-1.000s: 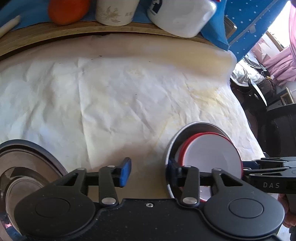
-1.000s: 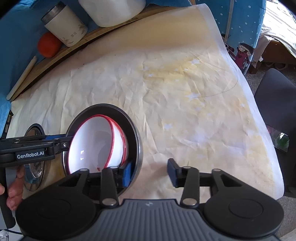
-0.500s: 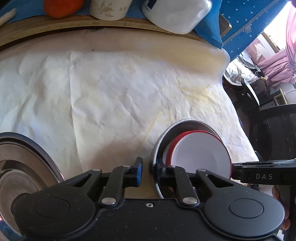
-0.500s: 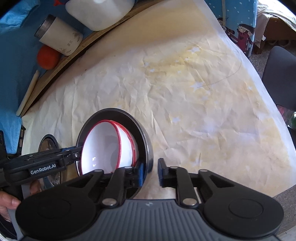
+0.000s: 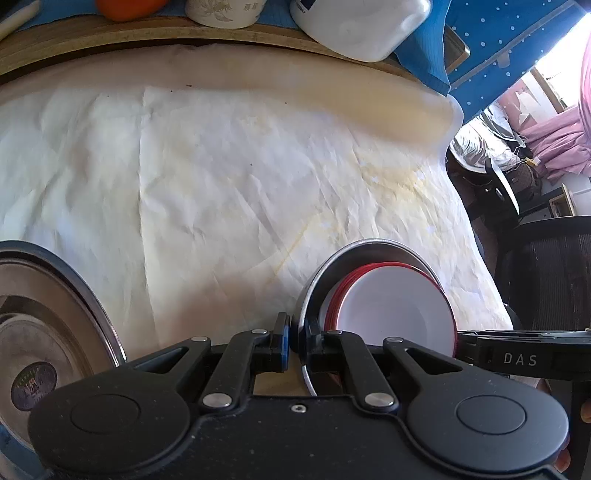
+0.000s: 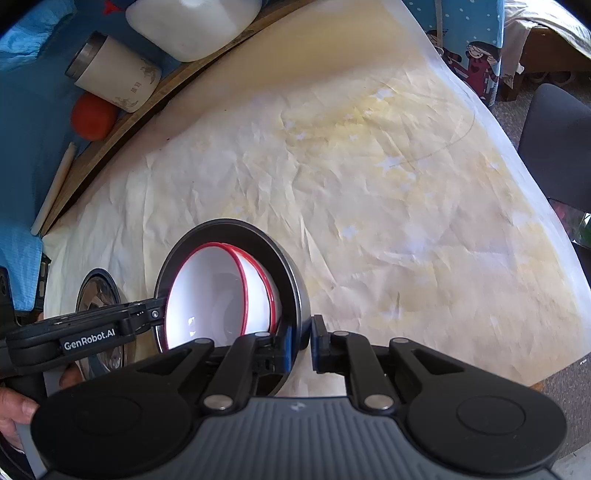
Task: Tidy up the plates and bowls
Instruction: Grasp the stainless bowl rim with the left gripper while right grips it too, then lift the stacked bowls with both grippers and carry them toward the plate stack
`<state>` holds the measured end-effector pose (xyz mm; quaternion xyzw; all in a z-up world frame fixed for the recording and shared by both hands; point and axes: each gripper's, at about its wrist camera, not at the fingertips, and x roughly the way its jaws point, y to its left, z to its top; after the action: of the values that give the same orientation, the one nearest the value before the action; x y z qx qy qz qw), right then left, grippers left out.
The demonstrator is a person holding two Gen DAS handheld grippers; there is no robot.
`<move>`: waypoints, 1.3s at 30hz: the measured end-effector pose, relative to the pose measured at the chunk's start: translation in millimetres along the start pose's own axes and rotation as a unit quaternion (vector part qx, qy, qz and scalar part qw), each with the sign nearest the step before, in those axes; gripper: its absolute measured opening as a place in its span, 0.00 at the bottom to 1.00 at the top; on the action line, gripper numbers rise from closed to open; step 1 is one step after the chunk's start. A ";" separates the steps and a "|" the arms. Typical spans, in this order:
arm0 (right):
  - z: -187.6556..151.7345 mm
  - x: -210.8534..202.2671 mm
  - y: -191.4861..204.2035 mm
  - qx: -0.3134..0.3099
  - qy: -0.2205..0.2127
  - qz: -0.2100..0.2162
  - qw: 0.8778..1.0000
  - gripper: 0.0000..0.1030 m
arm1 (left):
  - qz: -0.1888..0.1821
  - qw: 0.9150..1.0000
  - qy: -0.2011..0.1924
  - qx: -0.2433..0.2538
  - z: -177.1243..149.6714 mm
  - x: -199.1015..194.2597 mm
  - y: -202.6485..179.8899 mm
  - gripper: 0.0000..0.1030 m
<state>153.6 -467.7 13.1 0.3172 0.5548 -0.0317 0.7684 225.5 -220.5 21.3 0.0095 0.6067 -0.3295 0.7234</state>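
A steel bowl (image 5: pixel 332 266) (image 6: pixel 291 269) holds stacked white bowls with red rims (image 5: pixel 399 306) (image 6: pixel 221 291). It is tilted and held between both grippers above the paper-covered table. My left gripper (image 5: pixel 297 343) is shut on the steel bowl's left rim. My right gripper (image 6: pixel 303 343) is shut on its right rim. A second steel dish (image 5: pixel 48 317) (image 6: pixel 98 295) sits at the table's left edge.
At the back, a wooden board (image 5: pixel 147 37) carries an orange fruit (image 6: pixel 92 116), a white canister (image 6: pixel 114 75) and a white plastic jug (image 5: pixel 358 26). A black chair (image 5: pixel 546 273) stands right of the table. Crumpled paper (image 6: pixel 369 184) covers the table.
Both grippers closed from open onto opposite rims of the steel bowl. The bowl now looks tilted and lifted a little.
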 end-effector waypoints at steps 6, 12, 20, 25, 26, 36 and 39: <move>-1.8 -3.5 -1.8 0.002 0.002 -0.001 1.000 0.12 | -0.002 1.000 0.005 0.000 -1.9 -0.9 -1.2 0.06; -4.2 -5.2 0.2 -0.003 0.003 -0.002 1.000 0.12 | -0.001 1.000 0.004 0.001 -3.6 -3.0 -0.9 0.06; -5.2 -3.9 8.9 -0.016 0.000 -0.005 1.000 0.12 | -0.005 1.000 -0.003 -0.006 -8.2 -10.8 8.3 0.06; -5.0 -2.4 16.2 -0.025 0.000 -0.006 1.000 0.12 | -0.004 1.000 -0.009 -0.011 -9.2 -17.9 15.2 0.06; -4.6 -2.1 18.2 -0.027 -0.001 -0.007 1.000 0.12 | -0.004 1.000 -0.010 -0.012 -9.2 -19.3 16.5 0.06; 2.1 -1.7 34.7 -0.039 -0.005 -0.008 0.999 0.13 | -0.006 0.999 -0.023 -0.025 -8.0 -31.7 28.9 0.06; 5.0 -2.4 42.2 -0.046 -0.009 -0.008 0.999 0.13 | -0.007 0.999 -0.029 -0.029 -8.0 -37.7 33.5 0.06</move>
<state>173.7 -437.4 35.3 0.2772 0.5510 -0.0149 0.7870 233.1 -173.4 39.5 -0.0258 0.5947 -0.3169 0.7384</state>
